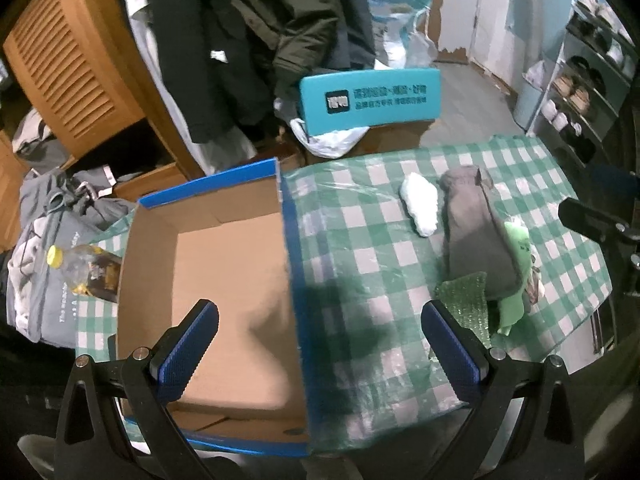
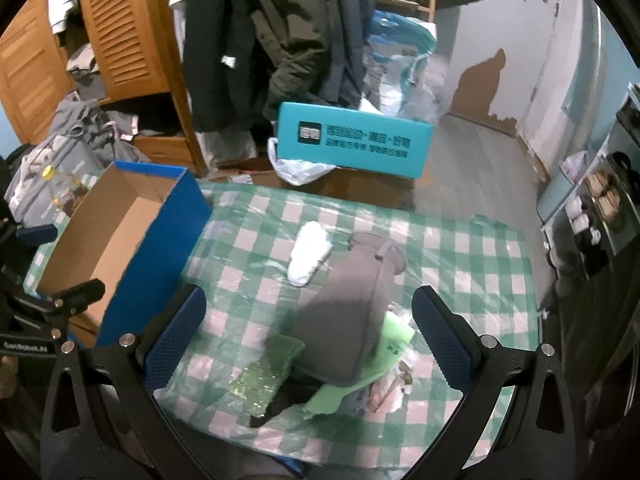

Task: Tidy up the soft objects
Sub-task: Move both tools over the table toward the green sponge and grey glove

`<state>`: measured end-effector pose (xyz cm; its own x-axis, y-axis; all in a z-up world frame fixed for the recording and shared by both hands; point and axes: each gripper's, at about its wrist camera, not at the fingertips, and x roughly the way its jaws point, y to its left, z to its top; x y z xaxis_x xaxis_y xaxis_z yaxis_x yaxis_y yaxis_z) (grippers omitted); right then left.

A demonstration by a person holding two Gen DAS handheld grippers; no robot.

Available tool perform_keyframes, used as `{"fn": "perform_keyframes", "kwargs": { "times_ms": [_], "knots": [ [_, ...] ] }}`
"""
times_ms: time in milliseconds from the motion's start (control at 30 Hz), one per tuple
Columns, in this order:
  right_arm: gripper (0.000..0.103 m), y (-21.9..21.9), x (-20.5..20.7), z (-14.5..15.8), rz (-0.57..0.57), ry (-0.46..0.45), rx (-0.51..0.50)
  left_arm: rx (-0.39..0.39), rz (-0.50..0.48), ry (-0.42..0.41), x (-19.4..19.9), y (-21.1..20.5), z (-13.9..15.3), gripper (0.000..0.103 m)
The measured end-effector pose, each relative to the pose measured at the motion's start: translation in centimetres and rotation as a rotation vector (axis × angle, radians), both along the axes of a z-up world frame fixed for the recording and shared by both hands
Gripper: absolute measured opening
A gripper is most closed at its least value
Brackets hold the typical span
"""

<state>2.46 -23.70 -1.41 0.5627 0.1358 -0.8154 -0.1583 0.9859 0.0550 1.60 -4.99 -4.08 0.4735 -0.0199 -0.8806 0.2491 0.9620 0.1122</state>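
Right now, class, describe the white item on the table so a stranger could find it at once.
Start at the checked tablecloth. Between the blue box and the grey cloth lies a white sock, alone. It is the only white thing there.

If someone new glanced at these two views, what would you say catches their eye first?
Probably the big open cardboard box with blue outer walls, standing empty at the left end of the green checked tablecloth. Next, the heap of soft things to its right: a grey cloth lying over light green items, with a white bundle just beyond it. Both grippers, left and right, hang open above the table.
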Motion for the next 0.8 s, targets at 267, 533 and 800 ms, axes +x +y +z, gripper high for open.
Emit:
{"fn": "perform_keyframes", "kwargs": {
  "times_ms": [267,533,800],
  "knots": [
    [0.101,-2.4,0.2,-1.0,-0.05,0.047,-0.005,0.001,-0.053,0.066,0.5,-3.1,-1.7,0.102],
    [0.101,-4.8,0.4,-2.6,-0.108,0.116,0.011,0.009,-0.088,0.13,1.1,-6.1,-4.0,0.102],
    [0.101,-6.6,0.7,-5.7,-0.151,0.214,0.025,0.038,-0.115,0.199,1.4,-8.5,-6.9,0.102]
  ]
}}
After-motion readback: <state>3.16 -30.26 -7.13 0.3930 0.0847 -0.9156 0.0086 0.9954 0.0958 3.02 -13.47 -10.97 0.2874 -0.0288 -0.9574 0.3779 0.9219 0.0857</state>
